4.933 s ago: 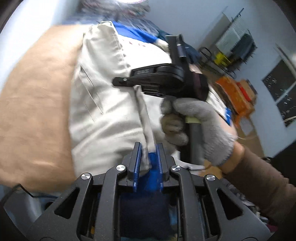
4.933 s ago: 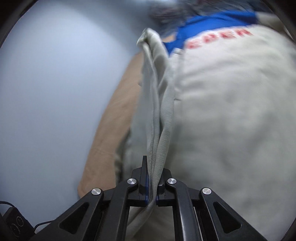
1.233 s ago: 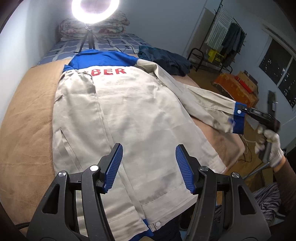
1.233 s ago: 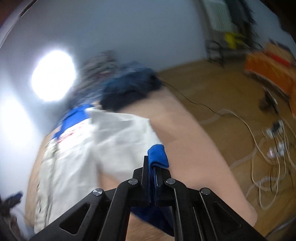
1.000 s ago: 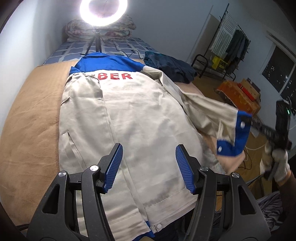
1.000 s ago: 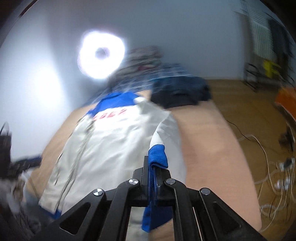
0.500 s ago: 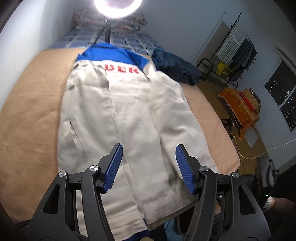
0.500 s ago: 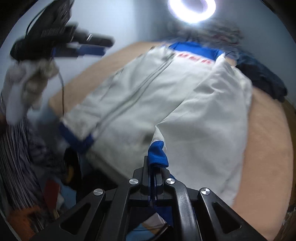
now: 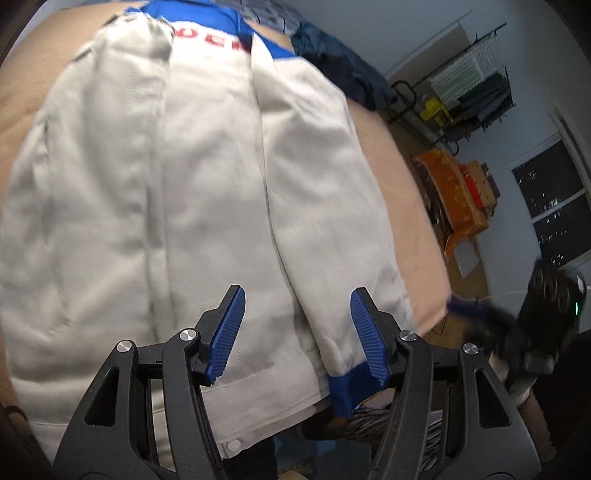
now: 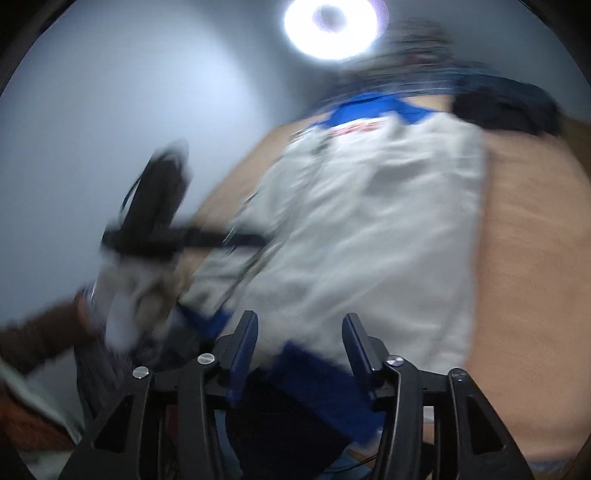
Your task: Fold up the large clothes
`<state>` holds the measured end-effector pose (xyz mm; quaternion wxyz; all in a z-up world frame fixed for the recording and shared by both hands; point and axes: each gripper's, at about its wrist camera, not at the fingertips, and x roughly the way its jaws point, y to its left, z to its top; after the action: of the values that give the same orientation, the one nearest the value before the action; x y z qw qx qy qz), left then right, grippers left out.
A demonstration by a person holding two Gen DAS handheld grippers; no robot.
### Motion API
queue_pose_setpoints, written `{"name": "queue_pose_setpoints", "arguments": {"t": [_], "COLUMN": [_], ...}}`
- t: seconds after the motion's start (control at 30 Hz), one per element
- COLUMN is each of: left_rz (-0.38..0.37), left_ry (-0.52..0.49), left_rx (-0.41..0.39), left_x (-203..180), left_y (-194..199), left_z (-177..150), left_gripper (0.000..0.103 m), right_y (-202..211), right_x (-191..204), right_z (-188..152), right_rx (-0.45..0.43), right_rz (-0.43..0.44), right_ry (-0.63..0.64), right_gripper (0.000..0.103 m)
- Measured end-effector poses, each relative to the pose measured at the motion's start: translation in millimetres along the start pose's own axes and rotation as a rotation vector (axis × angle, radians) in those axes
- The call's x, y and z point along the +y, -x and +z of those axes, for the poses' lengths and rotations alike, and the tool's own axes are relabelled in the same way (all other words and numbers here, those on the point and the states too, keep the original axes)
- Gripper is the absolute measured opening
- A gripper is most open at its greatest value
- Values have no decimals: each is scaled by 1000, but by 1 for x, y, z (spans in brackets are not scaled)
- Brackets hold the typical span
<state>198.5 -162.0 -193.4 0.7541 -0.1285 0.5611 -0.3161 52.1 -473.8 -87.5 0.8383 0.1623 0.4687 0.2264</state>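
Note:
A beige jacket point(image 9: 192, 177) with a blue collar and red letters lies flat on a tan blanket point(image 9: 402, 192), its right sleeve folded down over the body. The sleeve's blue cuff point(image 9: 345, 391) hangs at the near hem. My left gripper point(image 9: 298, 306) is open just above the hem, holding nothing. In the right wrist view, my right gripper point(image 10: 300, 325) has its jaws opening; the blue cuff point(image 10: 317, 369) lies loose between and below them, not pressed. The left gripper point(image 10: 159, 221) shows blurred at the left there, in a gloved hand point(image 10: 136, 295).
A dark blue garment point(image 9: 343, 70) lies at the blanket's far right corner. A ring light point(image 10: 332, 26) shines beyond the collar. A clothes rack point(image 9: 469, 92) and an orange box point(image 9: 454, 188) stand on the floor to the right. A pale wall point(image 10: 110, 110) runs along the left.
My right gripper carried the blue cuff across to the near hem and its jaws have parted, letting the cuff go. Both grippers dropped closer to the jacket. The left stayed open.

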Motion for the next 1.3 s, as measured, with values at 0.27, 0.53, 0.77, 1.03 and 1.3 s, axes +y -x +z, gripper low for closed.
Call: {"name": "queue_pose_setpoints", "arguments": {"t": [0.27,0.53,0.77,1.03,1.3], "left_rz": [-64,-78,-21,14,45], "left_ry": [92,68,-128,-112,-210], "left_rx": [92,107,69,37,-8], "left_x": [4,-7,-45,-43,-54], "left_y": [-42,-62,-49,-31,-10], "left_z": [-9,-11,-24,-28,-25], "left_gripper": [61,1,1,13,13], "right_y": [-28,-57,-31,-29,-70], "right_x": [-79,-78,-84,-107,-155], "right_z": [-7,7,21,81,164], "right_rx": [57,91,83,-39,-129], "right_rz": [84,3,-86,8,-31], "right_ry": [-306,-280,-226,-278,-325], "right_gripper": [48,0,8,48,57]}}
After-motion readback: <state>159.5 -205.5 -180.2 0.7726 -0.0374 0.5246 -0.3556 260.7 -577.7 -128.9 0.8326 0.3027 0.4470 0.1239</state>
